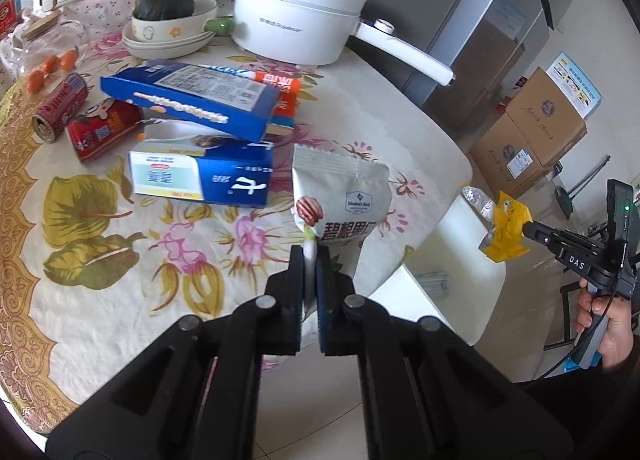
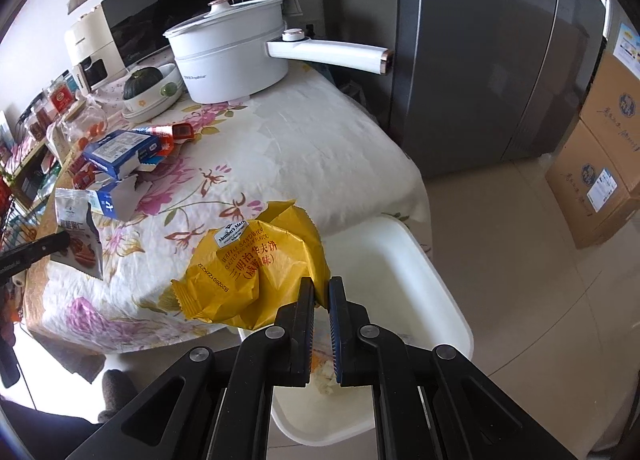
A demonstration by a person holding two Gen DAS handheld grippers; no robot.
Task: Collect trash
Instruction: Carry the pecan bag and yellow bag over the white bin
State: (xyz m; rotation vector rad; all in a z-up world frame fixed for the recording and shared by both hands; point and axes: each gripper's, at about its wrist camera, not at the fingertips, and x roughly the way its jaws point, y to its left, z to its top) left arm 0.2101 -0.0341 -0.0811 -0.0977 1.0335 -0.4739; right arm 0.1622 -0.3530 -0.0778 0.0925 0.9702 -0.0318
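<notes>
In the left wrist view the left gripper [image 1: 311, 260] sat at the lower middle of the frame, its jaws clenched on the bottom edge of a white nut packet [image 1: 347, 196], which rose from the pads toward the centre, over the near edge of the flowered tablecloth [image 1: 120, 300]. The packet was pale grey-white with a serrated top seal, a picture of a pecan and dark Chinese lettering. This view alone showed the clutter at upper left: two blue cartons [image 1: 200, 100] stacked askew, a red can [image 1: 60, 106] lying on its side and a red wrapper [image 1: 104, 128] beside it, with a white electric pot [image 1: 300, 16] behind. At the right edge the right gripper [image 1: 528, 229] appeared, held by a hand [image 1: 608, 320] and pinching a yellow wrapper [image 1: 506, 232] over the white bin [image 1: 452, 260]. In the right wrist view the right gripper [image 2: 321, 288] stood at lower centre, gripping the right edge of that yellow wrapper [image 2: 256, 272], which bulged to the left of the pads. It was crumpled, bright yellow, printed with "WAFFLE SANDWICH" and a dark brand label. Only here could one look into the white bin [image 2: 400, 260] below the jaws, beside the table, with some pale scraps inside. The nut packet [image 2: 78, 232] showed at the left edge with the left gripper's dark finger [image 2: 44, 246] across it.
</notes>
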